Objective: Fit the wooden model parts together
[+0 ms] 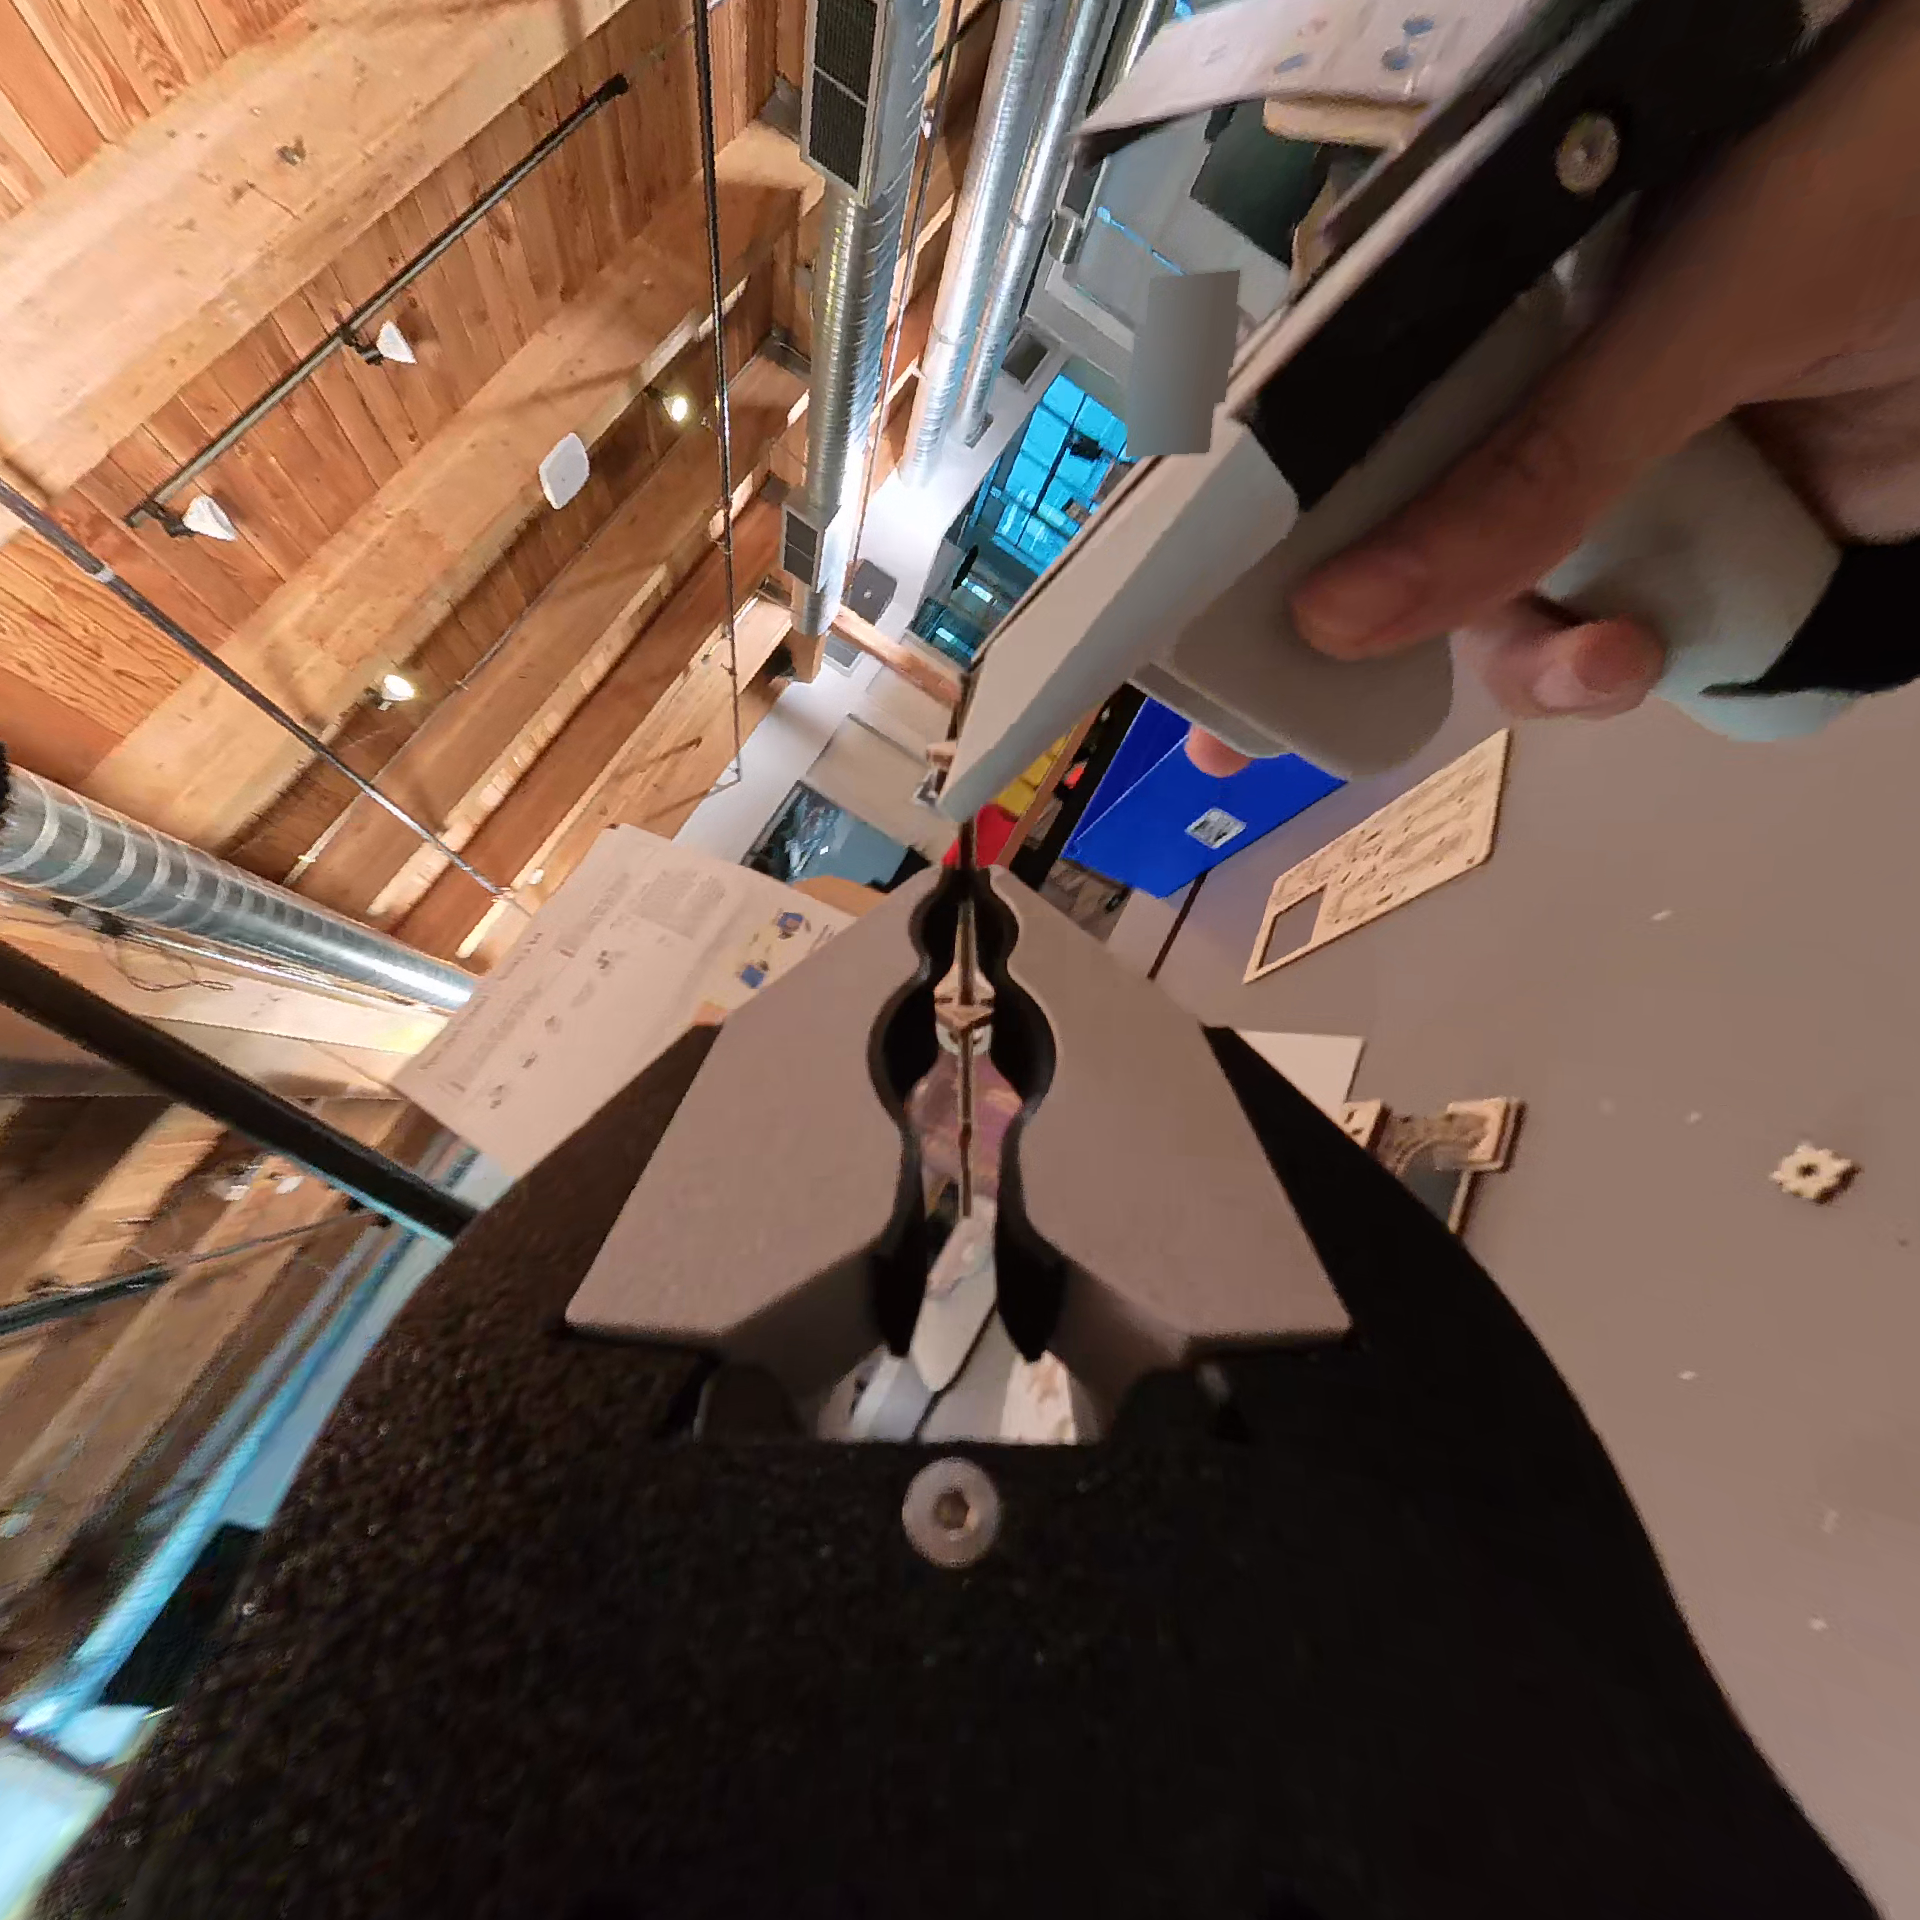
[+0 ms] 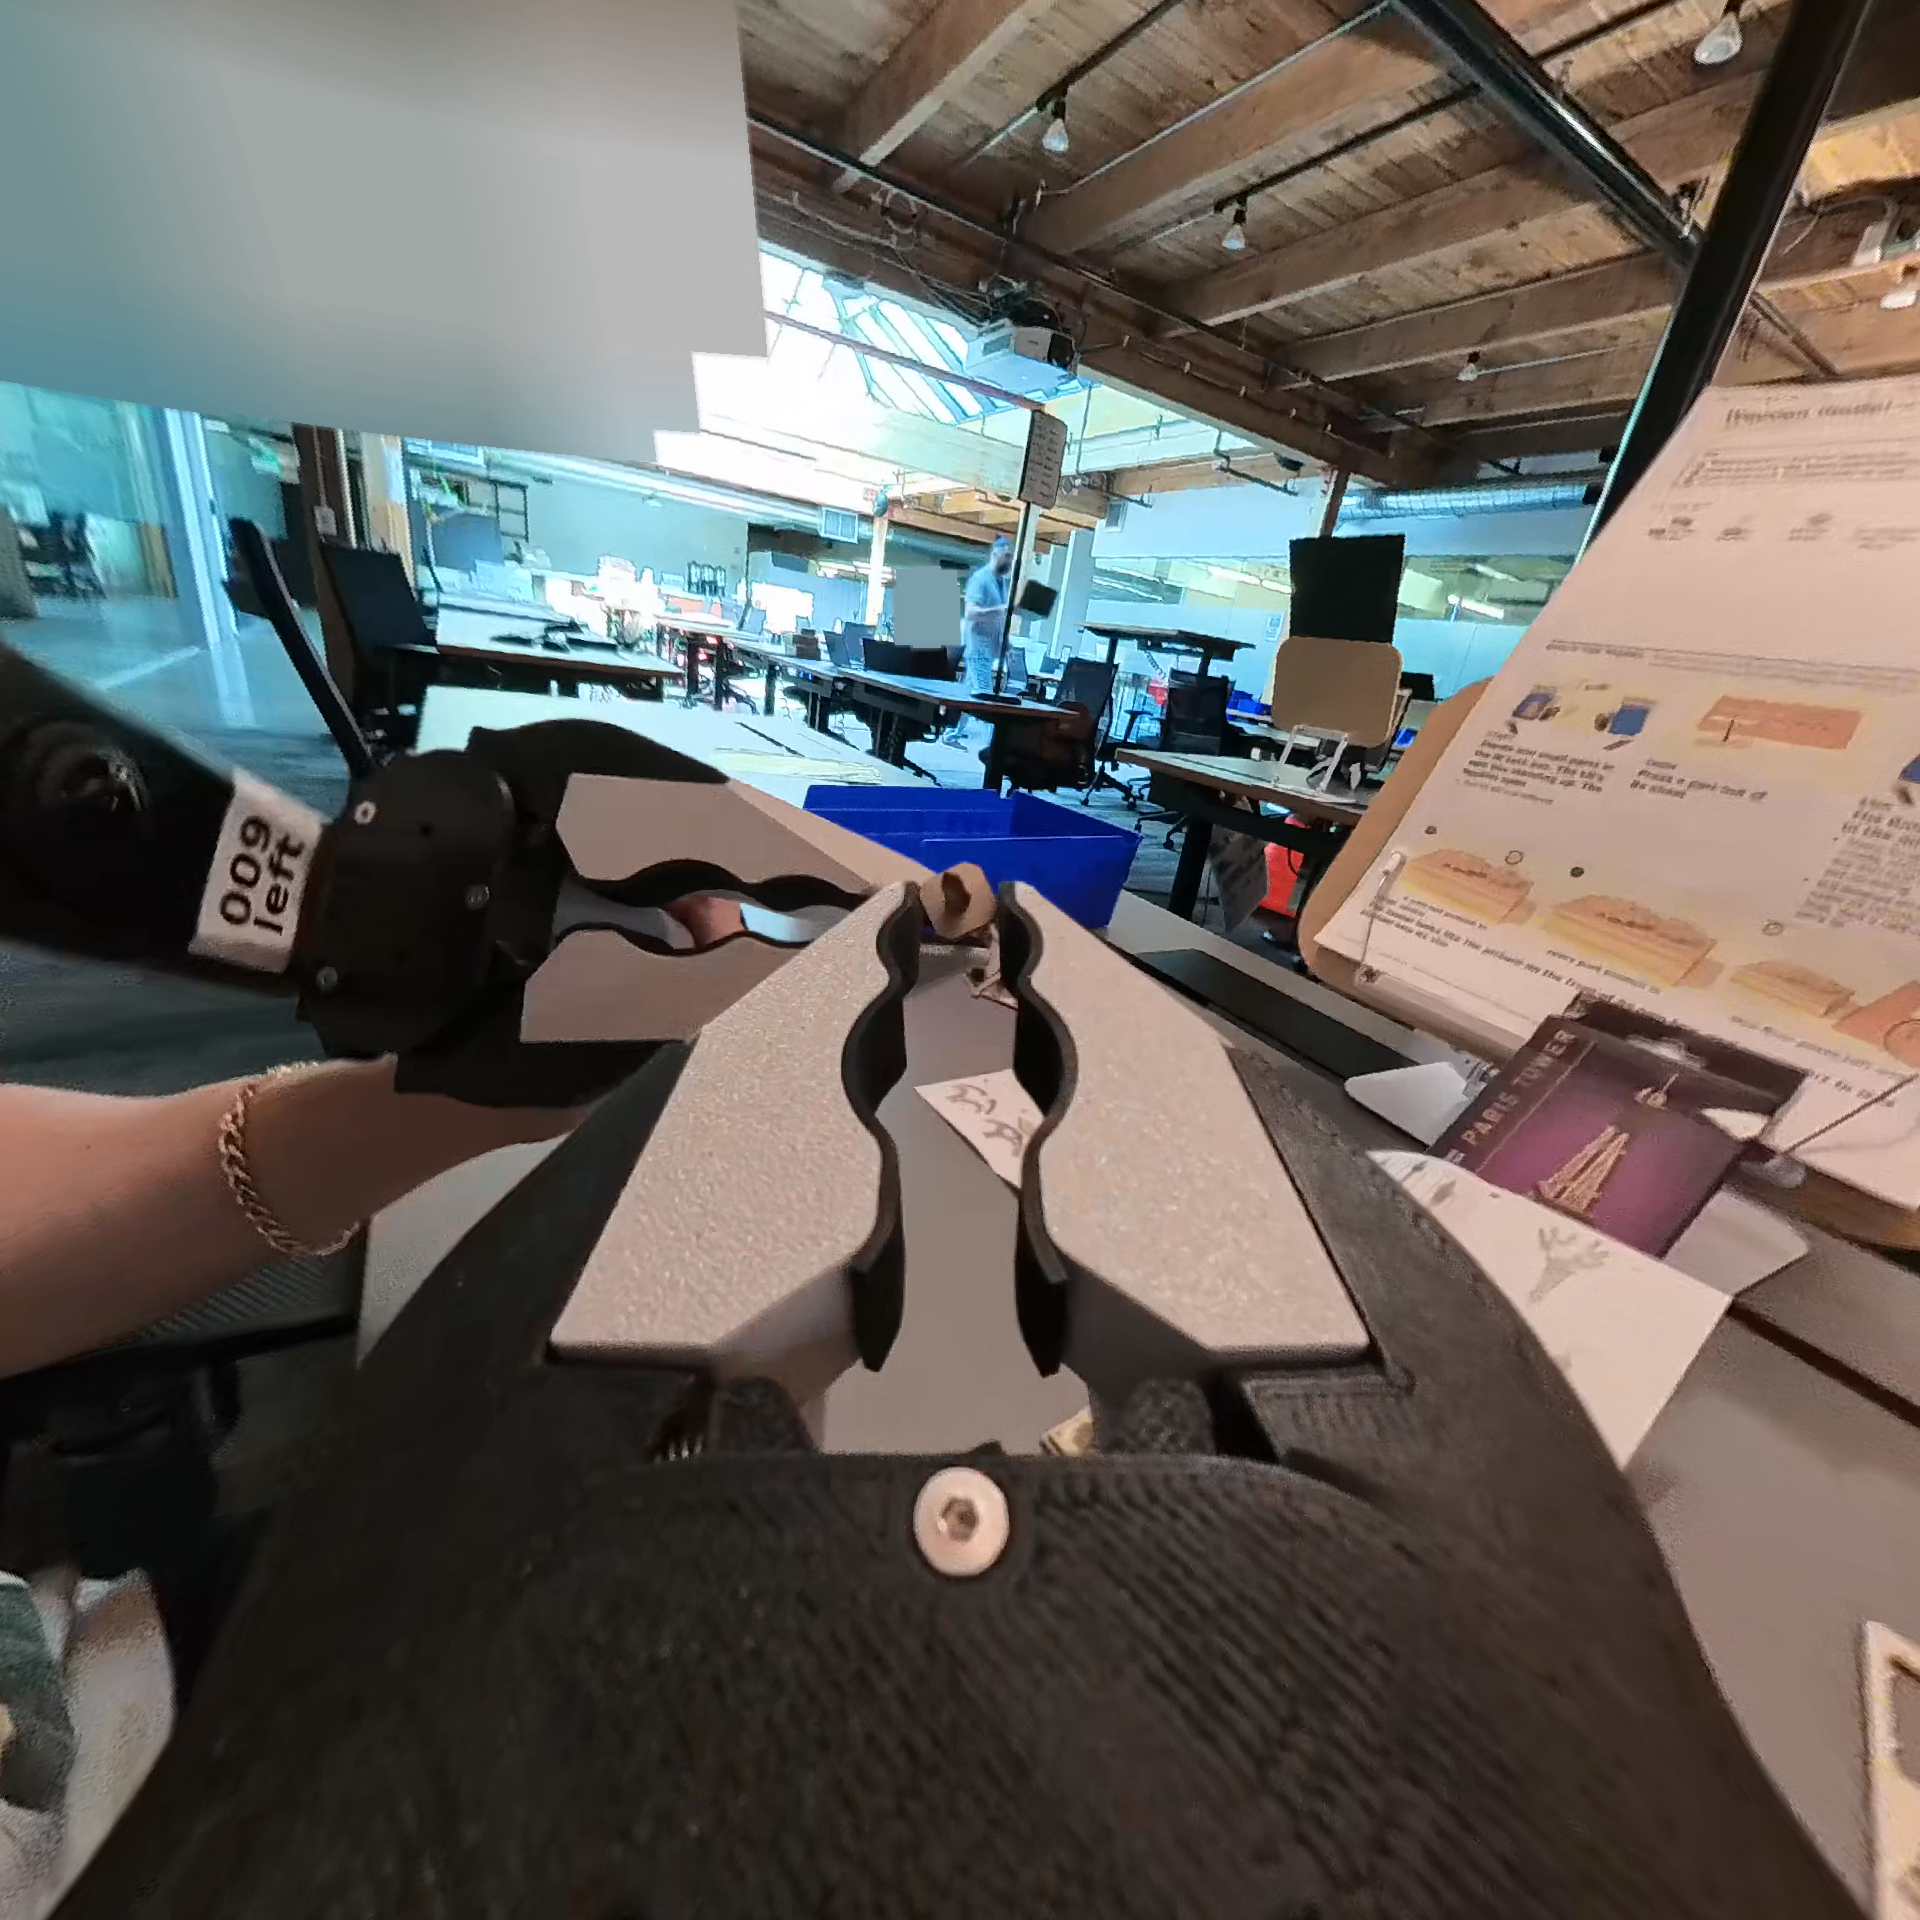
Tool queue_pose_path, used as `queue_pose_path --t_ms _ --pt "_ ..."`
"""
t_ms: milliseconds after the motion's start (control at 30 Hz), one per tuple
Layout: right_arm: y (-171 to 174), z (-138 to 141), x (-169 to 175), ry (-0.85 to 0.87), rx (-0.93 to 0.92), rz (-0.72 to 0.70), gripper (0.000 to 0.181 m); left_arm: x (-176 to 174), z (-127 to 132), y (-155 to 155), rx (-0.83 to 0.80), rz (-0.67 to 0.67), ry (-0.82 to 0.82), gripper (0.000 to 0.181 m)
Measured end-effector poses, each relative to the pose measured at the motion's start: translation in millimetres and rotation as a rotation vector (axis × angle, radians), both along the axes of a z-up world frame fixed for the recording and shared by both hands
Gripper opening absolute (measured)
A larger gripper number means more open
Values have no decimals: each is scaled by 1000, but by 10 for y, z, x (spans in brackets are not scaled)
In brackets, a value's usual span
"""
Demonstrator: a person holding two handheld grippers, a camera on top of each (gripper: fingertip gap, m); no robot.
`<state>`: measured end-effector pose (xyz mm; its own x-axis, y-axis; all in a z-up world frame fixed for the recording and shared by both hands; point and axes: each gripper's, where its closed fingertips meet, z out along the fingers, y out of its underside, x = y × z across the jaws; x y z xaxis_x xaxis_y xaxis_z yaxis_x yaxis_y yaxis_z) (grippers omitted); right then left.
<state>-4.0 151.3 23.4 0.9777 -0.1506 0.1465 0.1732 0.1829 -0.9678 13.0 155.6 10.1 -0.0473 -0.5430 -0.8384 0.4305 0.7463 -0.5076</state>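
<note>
The left tongs [image 1: 961, 904] are squeezed nearly closed on a thin wooden model part [image 1: 966, 1023], seen edge-on as a dark sliver running down the gap between the wavy black pads, with a small pale wooden knot at mid-length. The right tongs [image 2: 961, 904] meet them tip to tip, their fingers drawn close at the tips around a small tan wooden piece [image 2: 961, 896]; behind the tips the scalloped gap stays wide.

In the left wrist view the right tongs' pale finger comes in from 1 o'clock, a hand [image 1: 1621, 499] wrapped round the grip. At 2 o'clock a flat wooden parts sheet [image 1: 1382, 857] lies on the grey bench [image 1: 1662, 1403], near its far edge, well apart from the tips. At 3 o'clock sit a cut-out wooden frame [image 1: 1455, 1138] and a small star-shaped offcut [image 1: 1813, 1174], with bare bench around them.

In the right wrist view a propped instruction sheet [image 2: 1662, 790] stands at 2 o'clock and a blue bin [image 2: 997, 842] lies just beyond the tips at 12 o'clock.
</note>
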Motion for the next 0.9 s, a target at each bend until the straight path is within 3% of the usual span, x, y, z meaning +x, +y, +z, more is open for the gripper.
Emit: queue_pose_path --t_ms 133,367,900 --pt "-55 59 -48 -109 0 17 12 -24 -3 -49 -69 -87 63 0" --pt "-143 69 -71 -217 -68 29 17 -55 19 -70 -84 -117 63 0" --pt "-89 53 -113 -171 -49 51 11 -89 41 -84 -40 -83 40 0"
